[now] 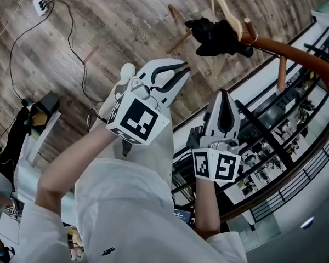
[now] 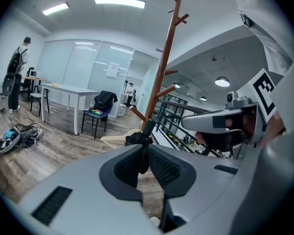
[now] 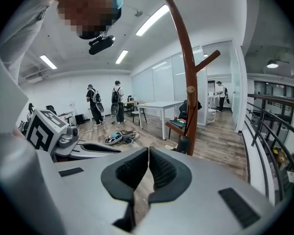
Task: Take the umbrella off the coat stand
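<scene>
The plank floor (image 1: 98,21), of grey-brown wood, was seen below. A coat stand (image 1: 296,53) of smooth reddish-brown wood, with a curved trunk and short round pegs, was shown ahead. A black folded umbrella (image 1: 216,37), bunched in crumpled cloth, was hung against the trunk beside a peg, well apart from both tools. It was judged light, soft outside and stiff along its core. A hold on the firm middle or handle was judged safer than one on loose cloth, which could slip. How it was hooked could not be told. The left tool (image 2: 146,151) and the right tool (image 3: 148,153) were each pressed together, with nothing pinched.
</scene>
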### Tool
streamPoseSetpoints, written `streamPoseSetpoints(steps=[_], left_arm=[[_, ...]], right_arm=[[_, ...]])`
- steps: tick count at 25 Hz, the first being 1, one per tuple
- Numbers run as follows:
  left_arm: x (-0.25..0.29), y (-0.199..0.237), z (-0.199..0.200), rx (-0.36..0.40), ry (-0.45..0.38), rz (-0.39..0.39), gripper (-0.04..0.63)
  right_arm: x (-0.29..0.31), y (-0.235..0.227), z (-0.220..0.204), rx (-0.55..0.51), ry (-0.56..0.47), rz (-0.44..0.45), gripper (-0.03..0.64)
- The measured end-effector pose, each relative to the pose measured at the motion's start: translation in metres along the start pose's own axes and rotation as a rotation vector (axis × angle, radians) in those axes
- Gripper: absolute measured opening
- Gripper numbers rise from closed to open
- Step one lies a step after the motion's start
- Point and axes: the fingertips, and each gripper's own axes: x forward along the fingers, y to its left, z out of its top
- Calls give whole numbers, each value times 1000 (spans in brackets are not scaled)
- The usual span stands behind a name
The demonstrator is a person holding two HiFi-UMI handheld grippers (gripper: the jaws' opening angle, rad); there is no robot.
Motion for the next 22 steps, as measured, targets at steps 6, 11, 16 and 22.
streamPoseSetpoints(steps=[6,11,16,22], left_arm=[[25,11,-14,46,1,-39,98],[52,20,-32,67,16,-45,122],[71,24,-37,109,14,-73,142],[100,38,-52,224,45,-119,170]], right_arm=[[20,-2,-18,3,24,11,34],[38,-5,-39,2,58,44,34],[48,-10,-42,-12,70,55,34],[67,-27,-51,16,91,36,35]])
